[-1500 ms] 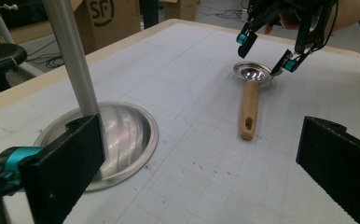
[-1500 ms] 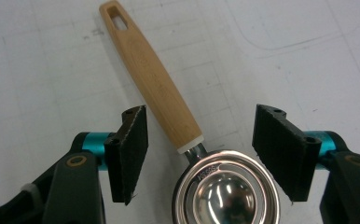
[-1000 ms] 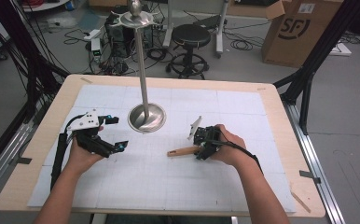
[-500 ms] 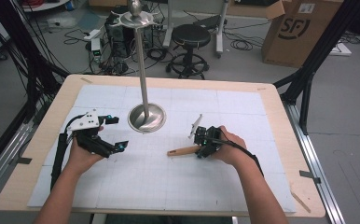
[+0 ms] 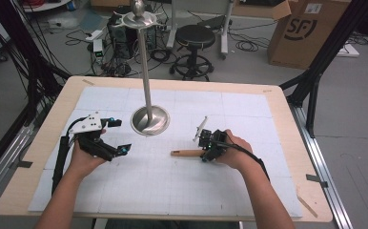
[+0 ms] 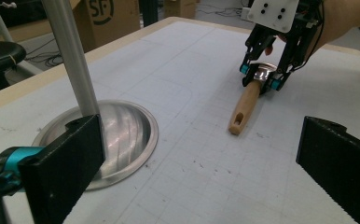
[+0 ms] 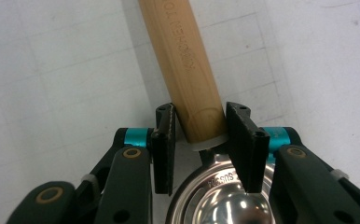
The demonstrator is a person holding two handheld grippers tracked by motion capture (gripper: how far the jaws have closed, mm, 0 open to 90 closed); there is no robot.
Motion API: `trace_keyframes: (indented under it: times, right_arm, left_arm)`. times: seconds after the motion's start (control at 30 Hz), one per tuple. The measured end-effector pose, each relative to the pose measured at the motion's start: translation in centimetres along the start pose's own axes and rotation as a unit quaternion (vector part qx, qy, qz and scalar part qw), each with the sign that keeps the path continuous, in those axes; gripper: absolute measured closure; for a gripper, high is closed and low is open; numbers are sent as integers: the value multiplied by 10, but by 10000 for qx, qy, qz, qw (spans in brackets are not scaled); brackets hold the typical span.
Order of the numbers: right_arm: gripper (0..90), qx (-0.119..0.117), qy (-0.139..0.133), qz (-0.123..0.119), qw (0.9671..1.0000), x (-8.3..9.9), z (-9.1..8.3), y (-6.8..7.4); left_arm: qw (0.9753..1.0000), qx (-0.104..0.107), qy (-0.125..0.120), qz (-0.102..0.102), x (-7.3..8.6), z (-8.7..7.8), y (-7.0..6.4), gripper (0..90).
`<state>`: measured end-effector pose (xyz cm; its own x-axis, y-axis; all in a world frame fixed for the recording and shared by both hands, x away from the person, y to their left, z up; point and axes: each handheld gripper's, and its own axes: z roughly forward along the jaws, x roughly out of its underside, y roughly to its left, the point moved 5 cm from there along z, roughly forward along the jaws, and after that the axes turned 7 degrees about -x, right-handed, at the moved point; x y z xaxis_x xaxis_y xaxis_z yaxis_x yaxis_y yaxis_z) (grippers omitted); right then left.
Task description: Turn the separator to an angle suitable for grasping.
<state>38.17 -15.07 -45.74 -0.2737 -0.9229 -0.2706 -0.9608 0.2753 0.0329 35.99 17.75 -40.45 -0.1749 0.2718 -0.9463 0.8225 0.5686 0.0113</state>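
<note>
Right gripper (image 7: 200,140) jaws straddle the scoop (image 7: 187,70) handle, barely clamped; scoop lies on the table (image 5: 268,109), unlifted. Left gripper (image 5: 113,136), spread wide, holds nothing near the stand (image 5: 149,119).

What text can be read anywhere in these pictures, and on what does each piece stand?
"SF": black logo on the cardboard box behind the table.
Engraved lettering along the wooden handle: upside down, not surely readable.
Stamped characters on the metal rim below the handle: too small and blurred to read.
</note>
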Motion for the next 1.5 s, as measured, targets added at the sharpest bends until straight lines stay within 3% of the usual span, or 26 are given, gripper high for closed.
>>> trace_keyframes:
  times: [0.07, 0.13, 0.5, 0.6, 0.7, 0.83, 0.97, 1.13, 1.2, 1.33, 1.4, 1.5]
  right_arm:
    - [614, -30, 30, -28, 10000, 0, 0, 1]
    - [513, 26, 9, -96, 9999, 0, 0, 2]
    - [523, -18, 122, -183, 9998, 1, 1, -1]
    - [542, -78, 233, -147, 9996, -1, 1, -1]
    - [616, -214, 452, -201, 9985, -5, 2, -1]
    - [646, -215, 731, -274, 9967, -10, 2, -2]
    - [655, -325, 673, -190, 9970, -9, 3, -3]
    - [685, -297, 630, -131, 9975, -8, 2, -2]
    - [687, -279, 558, -106, 9980, -7, 1, -2]
    - [689, -312, 105, -107, 9994, -8, -6, -3]
    - [689, -339, -199, -79, 9992, -10, -15, -3]
    - [689, -355, -778, 3, 9963, -13, -33, -4]
  left_arm:
    - [10000, -5, 45, 29, 1, 1, 1, 17]
    - [10000, 6, 17, 35, 0, 1, 0, 17]
    - [10000, 20, 47, 34, 1, 2, -1, 17]
    - [9999, 20, 101, 34, 3, 4, 0, 17]
    - [10000, 21, 79, 38, 2, 4, 0, 17]
    - [10000, 13, 65, 11, 2, 3, 2, 17]
    - [10000, 14, 37, 16, 1, 2, 1, 17]
    - [10000, 22, 47, 15, 2, 2, 1, 17]
    - [10000, 21, 8, 15, 1, 2, 1, 17]
    - [10000, 12, 25, -10, 2, 2, 3, 17]
    - [10000, 5, 31, 9, 1, 2, 2, 17]
    - [10000, 17, 5, 23, 1, 1, 1, 17]
